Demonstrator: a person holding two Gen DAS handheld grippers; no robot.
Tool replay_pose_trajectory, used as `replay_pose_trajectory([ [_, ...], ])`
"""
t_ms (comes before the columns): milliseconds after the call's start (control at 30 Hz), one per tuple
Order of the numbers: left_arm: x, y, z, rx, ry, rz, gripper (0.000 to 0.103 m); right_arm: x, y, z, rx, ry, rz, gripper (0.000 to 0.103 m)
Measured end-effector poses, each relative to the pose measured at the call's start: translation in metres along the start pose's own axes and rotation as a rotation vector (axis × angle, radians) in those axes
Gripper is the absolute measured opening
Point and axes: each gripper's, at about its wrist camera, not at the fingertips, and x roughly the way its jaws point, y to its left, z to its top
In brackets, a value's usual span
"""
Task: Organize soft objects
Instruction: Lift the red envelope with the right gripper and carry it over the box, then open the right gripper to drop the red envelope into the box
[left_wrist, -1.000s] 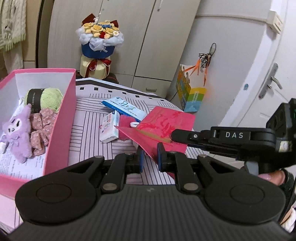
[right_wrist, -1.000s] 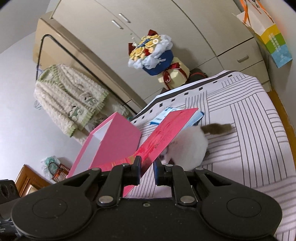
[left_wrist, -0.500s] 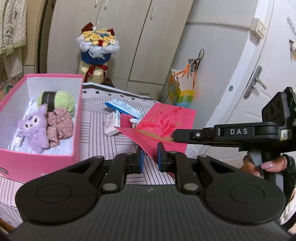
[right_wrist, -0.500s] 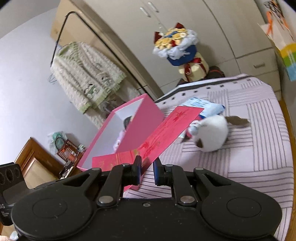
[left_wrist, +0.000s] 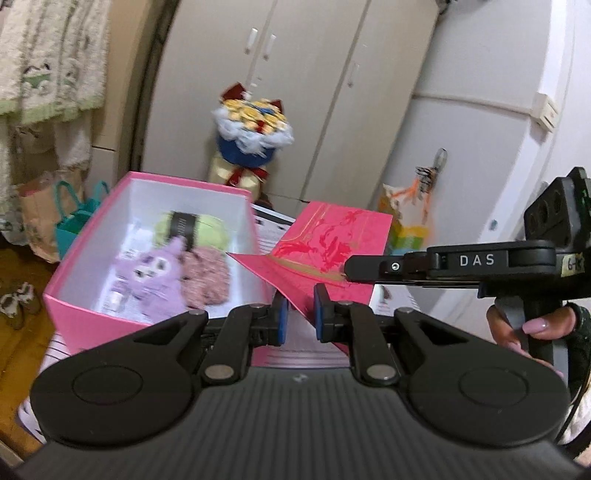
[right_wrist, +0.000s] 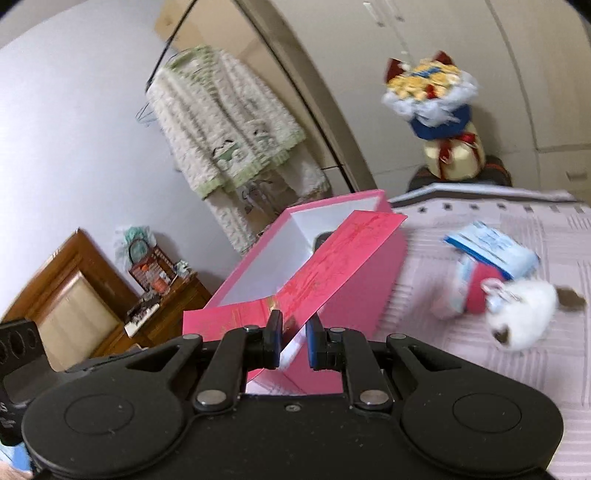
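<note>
Right claw (left_wrist: 347, 266), "DAS" label

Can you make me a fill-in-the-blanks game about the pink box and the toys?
1. Both grippers hold the pink ____ above the box.
2. The purple plush lies ____ the box.
3. The yarn ball in the box is ____.
4. The white plush lies on the ____ cloth.

Missing words: lid; inside; green; striped

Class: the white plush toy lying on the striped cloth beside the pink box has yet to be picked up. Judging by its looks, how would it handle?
The white plush toy looks fluffy and rounded, so it would probably squash under the jaws. It seems light for its size. It lies slumped on the striped cloth, so it is unlikely to roll far.
</note>
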Motion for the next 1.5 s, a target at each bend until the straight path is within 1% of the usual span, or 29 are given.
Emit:
replay_pose_trajectory([
  [167, 0.005, 0.031, 0.004, -0.017, -0.033, 0.053, 0.013, 0.037, 0.014, 0.012, -0.061, 0.013, 0.013, 0.017],
  [267, 0.011, 0.053, 0.003, -0.041, -0.046, 0.076, 0.013, 0.062, 0.016, 0.021, -0.079, 0.056, 0.041, 0.017],
  [367, 0.017, 0.076, 0.003, -0.069, -0.031, 0.089, 0.013, 0.091, 0.017, 0.027, -0.089, 0.108, 0.067, 0.017],
  [467, 0.026, 0.093, 0.004, -0.102, -0.032, 0.124, 0.013, 0.117, 0.015, 0.031, -0.095, 0.146, 0.092, 0.017],
  [667, 0.051, 0.106, 0.005, -0.111, -0.009, 0.213, 0.013, 0.157, 0.01, 0.043, -0.108, 0.227, 0.105, 0.017],
  [733, 0.056, 0.112, 0.007, -0.131, 0.009, 0.226, 0.013, 0.168, 0.007, 0.048, -0.107, 0.258, 0.106, 0.017],
  [800, 0.062, 0.116, 0.012, -0.127, 0.041, 0.224, 0.015, 0.177, 0.006, 0.051, -0.125, 0.282, 0.107, 0.018],
  [867, 0.067, 0.118, 0.015, -0.115, 0.081, 0.227, 0.021, 0.182, 0.001, 0.052, -0.113, 0.297, 0.107, 0.018],
  [900, 0.069, 0.119, 0.015, -0.114, 0.098, 0.23, 0.022, 0.183, -0.001, 0.052, -0.107, 0.299, 0.103, 0.018],
  [933, 0.07, 0.121, 0.016, -0.123, 0.116, 0.232, 0.026, 0.184, -0.001, 0.051, -0.115, 0.297, 0.094, 0.018],
  [967, 0.071, 0.122, 0.015, -0.13, 0.13, 0.237, 0.028, 0.185, 0.001, 0.049, -0.129, 0.292, 0.078, 0.019],
  [1000, 0.072, 0.122, 0.016, -0.121, 0.14, 0.246, 0.03, 0.187, 0.003, 0.049, -0.14, 0.285, 0.061, 0.024],
  [1033, 0.072, 0.121, 0.015, -0.104, 0.145, 0.261, 0.035, 0.187, 0.005, 0.049, -0.149, 0.278, 0.046, 0.026],
  [1067, 0.071, 0.117, 0.015, -0.083, 0.146, 0.276, 0.04, 0.186, 0.008, 0.048, -0.165, 0.264, 0.037, 0.026],
  [1133, 0.066, 0.112, 0.014, -0.064, 0.134, 0.28, 0.049, 0.183, 0.013, 0.047, -0.188, 0.246, 0.02, 0.028],
  [1233, 0.06, 0.104, 0.015, -0.041, 0.124, 0.271, 0.051, 0.181, 0.017, 0.046, -0.209, 0.232, -0.007, 0.029],
  [1367, 0.054, 0.094, 0.018, -0.009, 0.115, 0.275, 0.054, 0.164, 0.025, 0.043, -0.248, 0.188, -0.05, 0.038],
  [1500, 0.047, 0.088, 0.019, 0.006, 0.104, 0.273, 0.055, 0.137, 0.037, 0.041, -0.282, 0.149, -0.07, 0.043],
])
